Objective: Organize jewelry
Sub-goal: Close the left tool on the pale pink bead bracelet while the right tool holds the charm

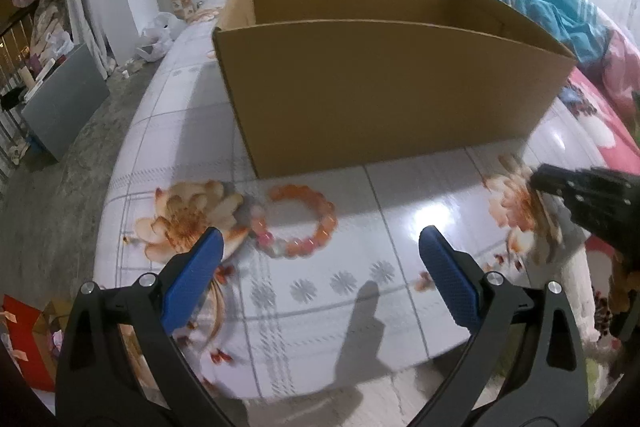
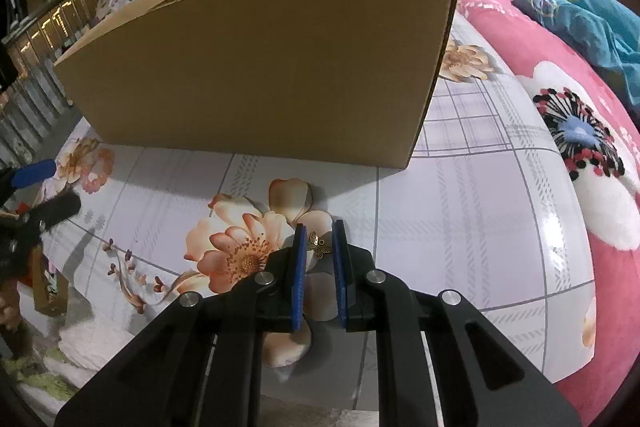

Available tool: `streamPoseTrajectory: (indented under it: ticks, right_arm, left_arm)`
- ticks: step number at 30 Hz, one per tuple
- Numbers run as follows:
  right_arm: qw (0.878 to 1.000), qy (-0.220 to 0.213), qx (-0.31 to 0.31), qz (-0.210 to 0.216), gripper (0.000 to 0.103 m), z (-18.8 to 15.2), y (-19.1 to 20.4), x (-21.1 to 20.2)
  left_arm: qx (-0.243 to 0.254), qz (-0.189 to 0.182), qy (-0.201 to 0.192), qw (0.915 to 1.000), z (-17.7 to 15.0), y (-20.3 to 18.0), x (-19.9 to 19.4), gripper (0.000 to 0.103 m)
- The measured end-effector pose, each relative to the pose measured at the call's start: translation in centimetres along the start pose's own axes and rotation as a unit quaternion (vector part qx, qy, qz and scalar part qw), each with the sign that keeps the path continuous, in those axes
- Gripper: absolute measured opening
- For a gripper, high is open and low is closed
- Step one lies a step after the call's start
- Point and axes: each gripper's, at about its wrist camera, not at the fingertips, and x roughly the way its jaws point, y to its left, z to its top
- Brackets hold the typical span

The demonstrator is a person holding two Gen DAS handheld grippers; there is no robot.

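The right gripper [image 2: 320, 239] is pinching a small gold butterfly charm [image 2: 319, 245] between its fingers near the worktop's [image 2: 460, 219] front edge; the left gripper [image 1: 320, 247] is hanging released over the beaded bracelet [image 1: 298, 221].

Cardboard box [image 1: 384, 95] floor hidden, bracelet [image 1: 298, 221] blurred
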Motion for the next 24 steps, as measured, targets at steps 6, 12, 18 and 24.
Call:
streamPoseTrajectory:
  ticks: [6,12,18,24]
  right_arm:
    - [1.0,-0.002,0.002,0.001,0.013,-0.1,-0.1,0.0]
    - [1.0,-0.003,0.002,0.003,0.013,-0.2,-0.3,-0.1]
    - [1.0,-0.004,0.004,0.004,0.013,-0.2,-0.3,-0.1]
    - [1.0,-0.004,0.005,0.004,0.013,-0.2,-0.3,-0.1]
  left_arm:
    - [0.001,-0.024,0.015,0.9996,1.4,0.0,1.6,0.065]
    - [0.036,-0.009,0.005,0.9993,1.2,-1.4,2.0,0.049]
    - [0.03,-0.011,0.043,0.9985,1.9,-1.4,3.9,0.039]
    - [0.03,-0.01,0.044,0.9985,2.5,-1.3,4.7,0.037]
